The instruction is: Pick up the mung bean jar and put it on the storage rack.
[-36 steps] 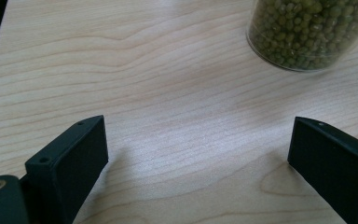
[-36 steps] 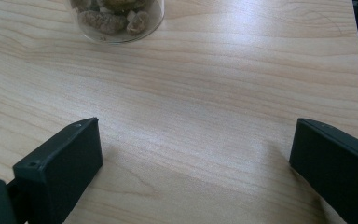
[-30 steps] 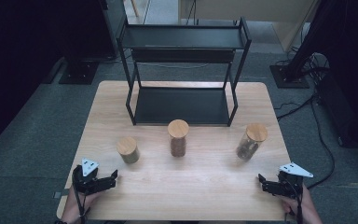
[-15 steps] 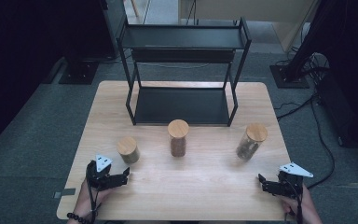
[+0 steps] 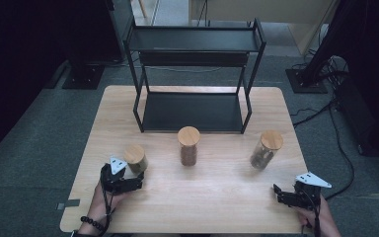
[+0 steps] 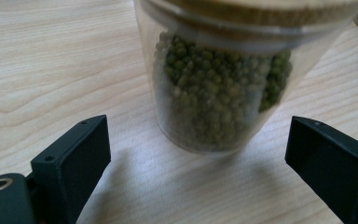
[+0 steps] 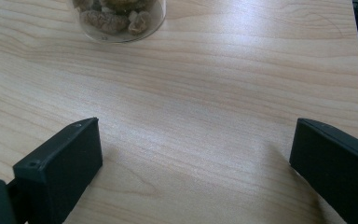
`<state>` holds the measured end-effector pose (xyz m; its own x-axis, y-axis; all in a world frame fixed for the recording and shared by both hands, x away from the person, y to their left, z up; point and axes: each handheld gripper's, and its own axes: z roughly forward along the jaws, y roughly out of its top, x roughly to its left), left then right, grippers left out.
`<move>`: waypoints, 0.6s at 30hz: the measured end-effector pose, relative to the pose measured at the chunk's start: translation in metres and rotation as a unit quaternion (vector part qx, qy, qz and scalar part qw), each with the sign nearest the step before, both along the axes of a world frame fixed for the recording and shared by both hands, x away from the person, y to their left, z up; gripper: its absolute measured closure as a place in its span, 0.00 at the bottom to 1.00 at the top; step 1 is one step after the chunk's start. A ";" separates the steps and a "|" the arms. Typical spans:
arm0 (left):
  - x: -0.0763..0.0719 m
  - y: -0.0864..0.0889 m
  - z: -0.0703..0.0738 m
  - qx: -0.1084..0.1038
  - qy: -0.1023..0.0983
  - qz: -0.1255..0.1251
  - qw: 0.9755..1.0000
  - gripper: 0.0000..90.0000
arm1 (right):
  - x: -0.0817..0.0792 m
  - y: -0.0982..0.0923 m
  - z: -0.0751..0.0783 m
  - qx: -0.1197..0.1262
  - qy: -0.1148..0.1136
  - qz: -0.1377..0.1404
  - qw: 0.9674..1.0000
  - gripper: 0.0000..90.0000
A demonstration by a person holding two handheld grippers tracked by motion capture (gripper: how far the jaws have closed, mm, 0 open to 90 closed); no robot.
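A short glass jar of green beans [image 5: 135,159] [image 6: 219,93] with a wooden lid stands at the table's left front. My left gripper [image 5: 136,178] [image 6: 198,128] sits just in front of it. Its jaws are open and have just been closing a little. The jar stands just ahead of the gap between the two tips, and neither pad touches it. My right gripper [image 5: 278,192] [image 7: 196,126] rests open near the right front edge with only bare wood between its jaws. A jar of brown lumps [image 5: 265,150] [image 7: 119,18] stands some way ahead of it.
A taller jar with brown contents [image 5: 188,147] stands mid-table. Behind it is a black two-level metal rack [image 5: 192,106], both levels bare. The light wooden table [image 5: 212,197] has open space along the front between the hands. Cables lie on the floor at the right.
My left hand has slid right and forward up to the green-bean jar. The right gripper has stayed put.
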<state>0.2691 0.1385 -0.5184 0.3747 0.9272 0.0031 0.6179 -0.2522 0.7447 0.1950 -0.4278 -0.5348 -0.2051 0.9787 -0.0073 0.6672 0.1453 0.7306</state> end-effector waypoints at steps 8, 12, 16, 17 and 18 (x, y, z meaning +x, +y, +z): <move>0.009 -0.005 0.001 -0.003 0.001 0.003 1.000 0.08 | 0.000 0.000 0.000 -0.002 -0.001 0.000 1.000 0.02; 0.012 -0.009 0.003 -0.005 -0.004 0.004 1.000 0.13 | 0.000 0.000 0.000 -0.001 -0.001 0.000 1.000 0.02; 0.016 -0.009 0.003 -0.008 -0.005 0.010 1.000 0.13 | 0.000 0.000 0.000 -0.001 -0.001 0.000 1.000 0.02; 0.016 -0.009 0.003 -0.008 -0.005 0.010 1.000 0.13 | 0.000 0.000 0.000 -0.001 -0.001 0.000 1.000 0.02; 0.017 -0.010 0.003 -0.013 -0.005 0.009 1.000 0.14 | 0.000 0.000 0.000 -0.001 -0.001 0.001 1.000 0.02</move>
<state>0.2860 0.1286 -0.5150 0.3587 0.9333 -0.0182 0.6144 -0.2214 0.7573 0.1949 -0.4276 -0.5348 -0.2067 0.9784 -0.0090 0.6660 0.1474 0.7312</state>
